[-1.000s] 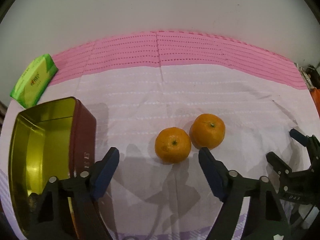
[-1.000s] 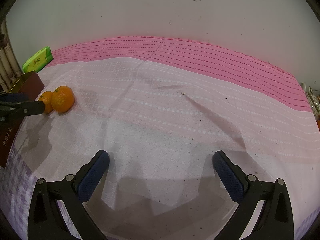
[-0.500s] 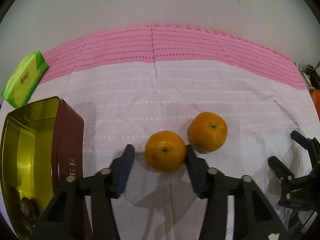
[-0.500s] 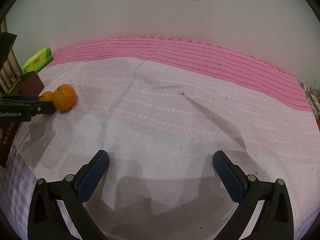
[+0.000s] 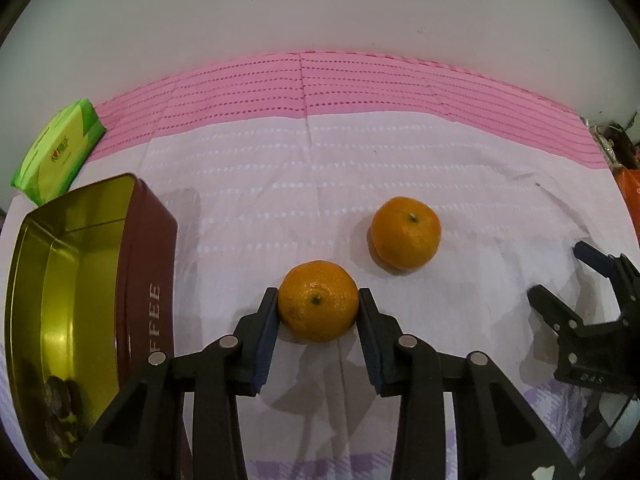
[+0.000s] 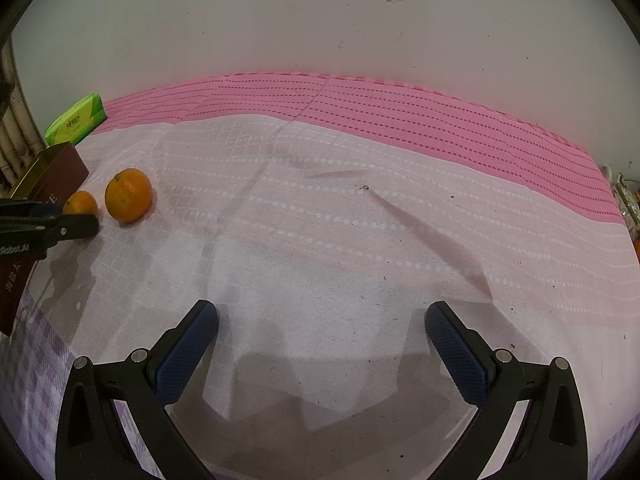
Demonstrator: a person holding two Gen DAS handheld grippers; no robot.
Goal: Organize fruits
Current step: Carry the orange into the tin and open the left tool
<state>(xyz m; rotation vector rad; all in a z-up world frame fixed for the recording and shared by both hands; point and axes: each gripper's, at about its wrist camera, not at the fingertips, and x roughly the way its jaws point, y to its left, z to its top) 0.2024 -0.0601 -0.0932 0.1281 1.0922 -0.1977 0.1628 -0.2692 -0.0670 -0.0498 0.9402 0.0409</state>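
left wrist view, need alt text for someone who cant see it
The left claw is shut on a mandarin on a pink and white tablecloth, with a second mandarin lying just beyond to the right. An open gold-lined tin sits to the left, a green packet behind it.

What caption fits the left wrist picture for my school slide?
Left gripper shut on the near orange, beside the open coffee tin, with a second orange waiting on the pink cloth.

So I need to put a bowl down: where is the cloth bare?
Bare: the wide stretch of cloth ahead of the right claw, up to the pink band. Crowded: the left side, with the tin, green pack and two oranges.
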